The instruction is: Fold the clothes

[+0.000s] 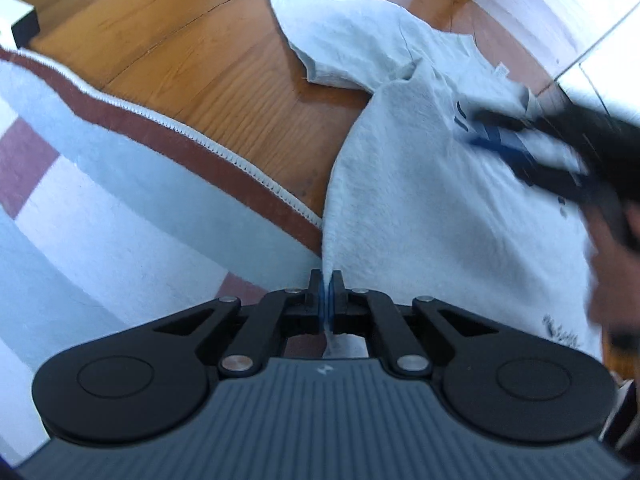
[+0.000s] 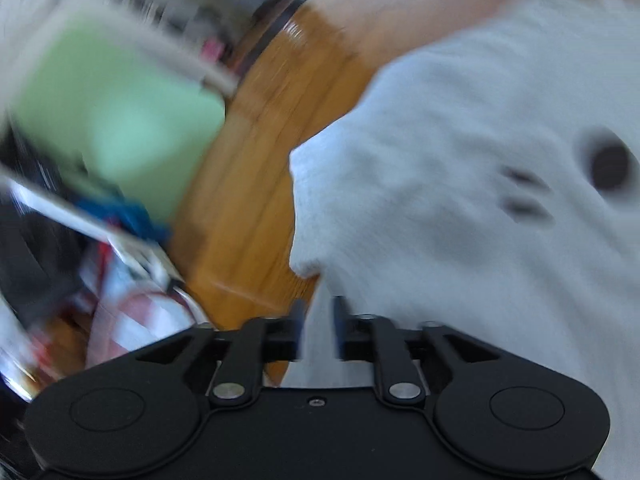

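Left claw (image 1: 327,280) clamped tight on a thin edge of the white T-shirt (image 1: 420,184), blue pads pressed together with the cloth pinched between and a scrap of it poking out behind the fingers. From that pinch, shirt rising away and to the right across the wooden bench (image 1: 192,60), one short sleeve (image 1: 320,40) lying flat toward the far edge, dark print showing on the chest. Just left of the claw, a white garment with brick-red bands and a white zipper (image 1: 224,152), spread over the near left part of the bench, touching the shirt near the pinch. Right claw (image 1: 528,148) blurred over the printed area, with a hand (image 1: 616,272) behind it at the right edge.

Seen from the right wrist: right claw (image 2: 318,324) with fingers slightly apart, white shirt cloth (image 2: 460,220) filling the gap; cannot tell whether gripped, everything smeared by motion. Bare bench (image 2: 256,184) to the left of that cloth, a pale green blurred shape (image 2: 120,120) beyond its edge.
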A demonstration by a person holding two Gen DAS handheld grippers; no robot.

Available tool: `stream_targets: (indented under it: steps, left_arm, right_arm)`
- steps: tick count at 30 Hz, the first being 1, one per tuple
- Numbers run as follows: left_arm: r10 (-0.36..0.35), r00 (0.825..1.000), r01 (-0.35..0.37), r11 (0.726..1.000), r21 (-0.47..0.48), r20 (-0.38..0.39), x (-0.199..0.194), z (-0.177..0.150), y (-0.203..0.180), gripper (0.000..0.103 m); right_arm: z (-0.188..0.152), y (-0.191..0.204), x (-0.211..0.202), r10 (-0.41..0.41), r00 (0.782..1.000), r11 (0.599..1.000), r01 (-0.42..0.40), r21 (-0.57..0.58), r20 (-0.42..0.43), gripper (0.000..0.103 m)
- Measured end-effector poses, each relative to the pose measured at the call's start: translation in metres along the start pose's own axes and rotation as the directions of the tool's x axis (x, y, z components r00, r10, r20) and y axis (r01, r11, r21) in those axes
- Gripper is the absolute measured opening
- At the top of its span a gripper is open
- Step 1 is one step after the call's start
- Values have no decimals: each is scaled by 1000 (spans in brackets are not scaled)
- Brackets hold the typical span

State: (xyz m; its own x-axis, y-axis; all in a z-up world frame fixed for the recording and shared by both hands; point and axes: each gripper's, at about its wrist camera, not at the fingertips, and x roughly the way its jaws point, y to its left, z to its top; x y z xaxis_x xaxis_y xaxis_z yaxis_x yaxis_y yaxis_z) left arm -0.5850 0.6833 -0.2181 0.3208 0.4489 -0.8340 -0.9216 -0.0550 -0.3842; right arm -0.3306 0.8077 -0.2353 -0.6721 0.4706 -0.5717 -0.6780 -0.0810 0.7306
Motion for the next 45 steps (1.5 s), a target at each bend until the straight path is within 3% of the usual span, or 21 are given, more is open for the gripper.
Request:
stream_targets:
  steps: [2,4,7,11,14,16,18,23,25,26,27,28,31,34,36,37,38,40,42,43,45]
  left_arm:
    - [-5,1000,5,1000,17,6,-1,1,-2,2]
    - [-6,1000,6,999,41,13,-2,1,-6,2]
    - [-2,999,-1,996,87,33,-2,0,-14,2]
    - [18,994,-36,985,171,108,-14,1,-28,2]
    - [41,975,-90,972,218,220,-37,1,-38,1]
    - [79,963,-125,978,167,258,-50,-3,-28,0]
    - [96,970,-133,979,157,222,-49,-4,-23,0]
    - [136,982,-153,979,134,132,-47,-7,-10,0]
    - [107,989,-120,984,130,101,-49,-10,-9,1]
    - [85,993,-96,987,128,87,-51,-12,-9,3]
    - [63,995,-71,990,125,73,-53,-13,-9,7]
    - [40,997,-47,991,122,59,-55,-15,-9,9]
    - [141,990,-142,978,153,19,-54,-23,-7,10]
    - [157,987,-148,962,230,-21,-61,-35,-6,15]
    - [92,991,-64,962,266,-96,-57,-42,-2,41]
    - [70,987,-29,963,267,-144,-51,-47,1,46]
    - [69,980,-19,966,260,-186,-43,-51,4,48]
    - [82,981,-30,959,283,-175,-41,-56,-1,57]
    - [92,983,-37,945,324,-156,-36,-53,-9,77]
    - [103,982,-44,941,337,-160,-30,-52,-11,79]
    - [93,983,-30,931,364,-157,-23,-53,-15,99]
  right_arm:
    - [-22,-23,-52,-86,995,996,85,9,53,37]
    - [-44,-39,-102,-232,968,971,236,-34,93,37]
    - [-80,-66,-179,-466,873,877,477,-51,145,39]
    - [-125,-105,-261,-678,713,728,685,32,178,40]
    - [-152,-128,-302,-720,669,693,710,125,186,41]
    - [-172,-136,-317,-705,683,709,684,172,190,48]
    - [-190,-139,-317,-680,711,733,656,180,179,49]
    - [-225,-130,-307,-693,696,718,691,83,190,57]
    - [-232,-125,-302,-702,683,700,714,18,203,57]
    - [-235,-122,-300,-703,678,691,722,-19,213,56]
    - [-239,-116,-298,-698,678,683,727,-68,231,28]
    - [-240,-109,-298,-700,667,668,738,-94,256,3]
    - [-242,-89,-298,-705,626,614,774,-157,333,1]
    - [-246,-85,-294,-740,587,561,808,-182,329,3]
    - [-251,-92,-287,-774,553,522,833,-183,307,5]
    - [-253,-96,-283,-791,535,503,845,-182,298,12]
    - [-254,-97,-286,-787,547,524,837,-159,287,16]
    - [-256,-100,-298,-742,623,621,778,-97,248,35]
    - [-265,-105,-310,-691,692,704,710,-24,207,46]
    - [-269,-107,-316,-663,725,740,673,14,187,48]
    - [-284,-113,-331,-605,778,796,594,114,173,56]
